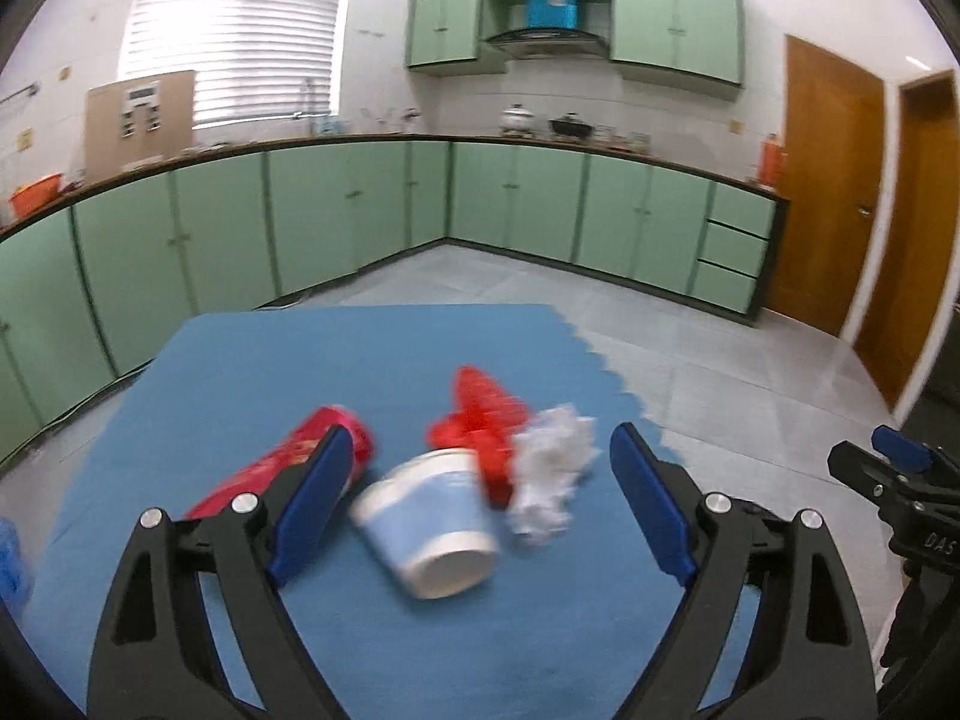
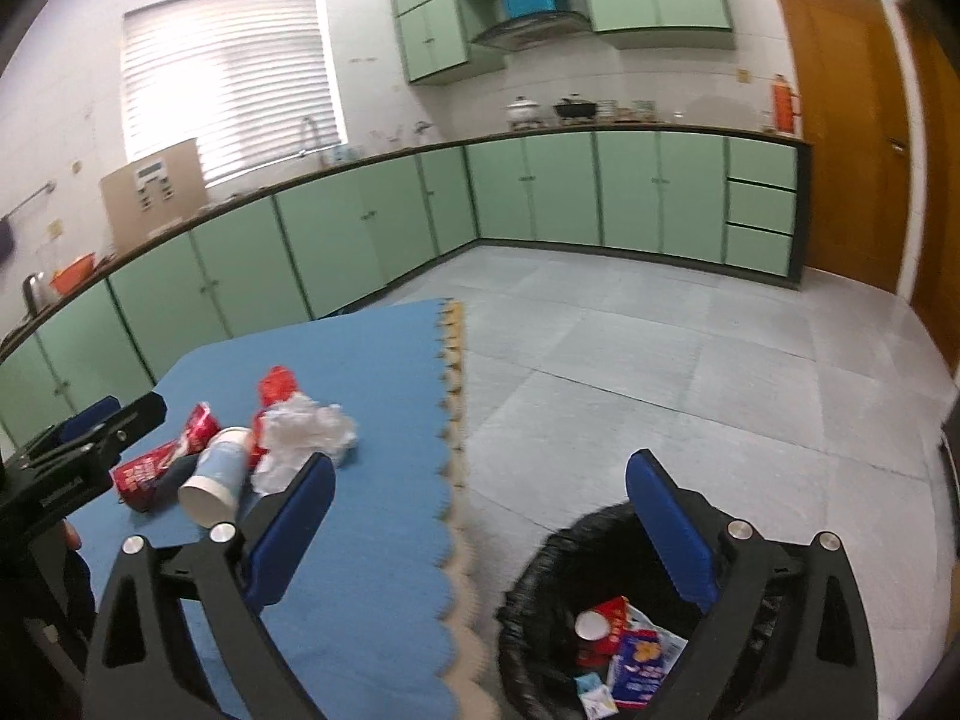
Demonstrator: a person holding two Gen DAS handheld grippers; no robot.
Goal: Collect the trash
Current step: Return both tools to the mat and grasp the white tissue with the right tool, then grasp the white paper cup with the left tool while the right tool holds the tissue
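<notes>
So there's a blue mat [image 1: 372, 360] on the kitchen floor with a little pile of trash on it. From the left wrist cam the left gripper [image 1: 480, 501] hangs over the pile, jaws spread wide and nothing held. A blue-and-white paper cup [image 1: 429, 525] lies on its side right between the fingers, open end facing the camera. Just left of it there's a red can [image 1: 282, 468], also lying down, partly behind the left finger. Behind the cup is a red wrapper [image 1: 480, 420], and a crumpled white tissue [image 1: 552, 474] sits touching the wrapper's right side. It's all a bit motion-blurred, so I can't read any labels.

The right gripper [image 2: 480, 516] is off to the side of the mat, jaws also wide apart and empty. In its cam the same pile shows up on the left: can [image 2: 162, 462], cup [image 2: 216, 474], wrapper [image 2: 276, 387], tissue [image 2: 306, 435], all bunched together near the mat's wavy edge. The left gripper [image 2: 90, 432] pokes in from the left, near the can.

Below the right gripper, on the grey tiles [image 2: 630, 372] just beside the mat, is a bin [image 2: 540, 588] with a black liner. There's already trash in it: a white cup, red and blue packets, some small bits. Green cabinets [image 1: 336, 210] run along the back walls.
</notes>
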